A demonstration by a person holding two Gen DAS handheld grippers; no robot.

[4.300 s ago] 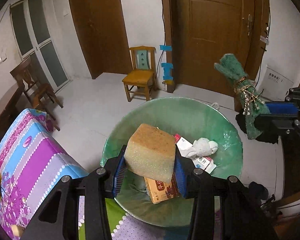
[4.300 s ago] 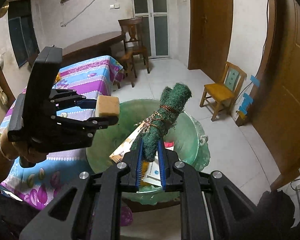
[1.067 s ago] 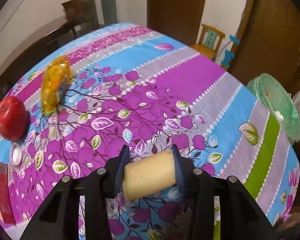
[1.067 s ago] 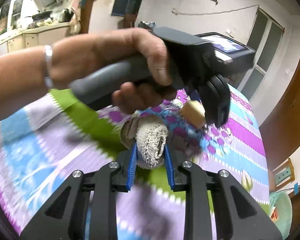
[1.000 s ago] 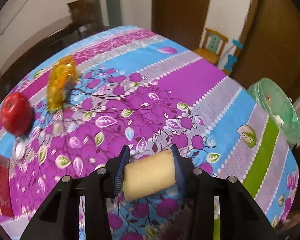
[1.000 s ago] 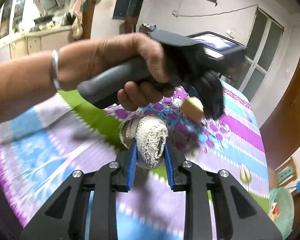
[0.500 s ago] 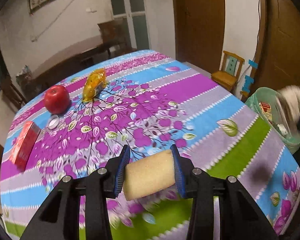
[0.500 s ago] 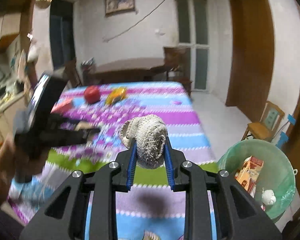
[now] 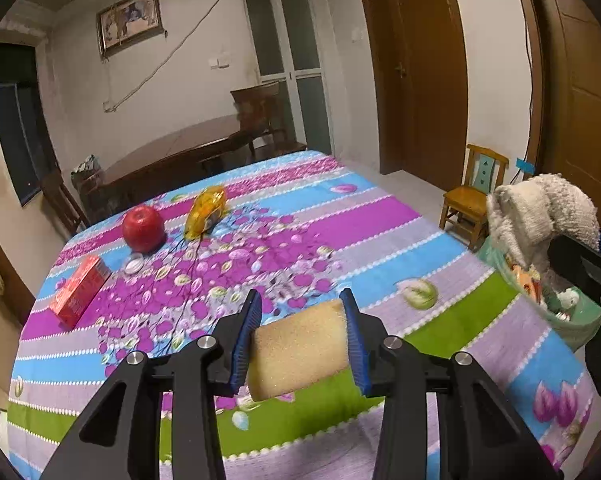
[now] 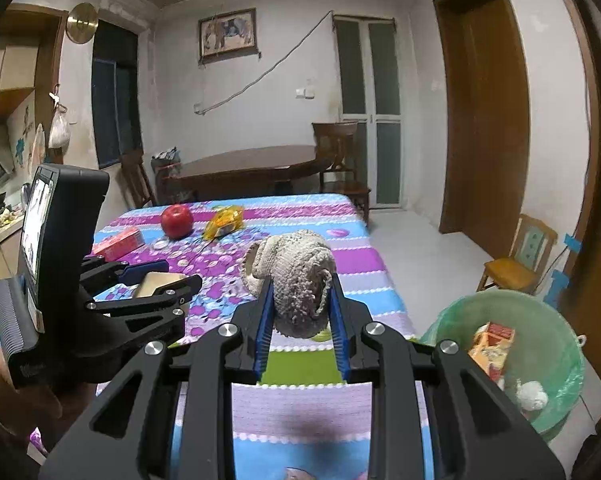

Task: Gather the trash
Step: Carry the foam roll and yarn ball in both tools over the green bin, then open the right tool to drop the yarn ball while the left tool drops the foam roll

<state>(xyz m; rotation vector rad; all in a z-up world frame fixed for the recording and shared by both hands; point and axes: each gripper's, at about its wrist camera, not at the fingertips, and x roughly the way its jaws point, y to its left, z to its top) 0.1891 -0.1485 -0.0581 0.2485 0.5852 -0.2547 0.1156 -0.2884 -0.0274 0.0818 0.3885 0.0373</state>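
Observation:
My left gripper (image 9: 300,338) is shut on a yellow sponge block (image 9: 298,350), held above the near part of the flowered tablecloth (image 9: 340,224). My right gripper (image 10: 300,328) is shut on a rolled grey-white knitted cloth (image 10: 296,276), which also shows at the right edge of the left wrist view as a grey-white cloth (image 9: 540,212). The green-lined trash bin (image 10: 560,320) stands on the floor at the table's right corner, with a carton and crumpled paper inside. In the right wrist view the left gripper (image 10: 156,280) with its sponge is at the left.
On the far part of the table lie a red apple (image 9: 143,228), an orange wrapped snack (image 9: 205,212), a red box (image 9: 78,290) and a small lid (image 9: 133,266). A small yellow chair (image 10: 520,260) stands by brown doors. A dark table with chairs is behind.
Both grippers have risen and tilted up from the tablecloth, so the room and far wall show. The right gripper has swung round toward the bin; each still holds its item.

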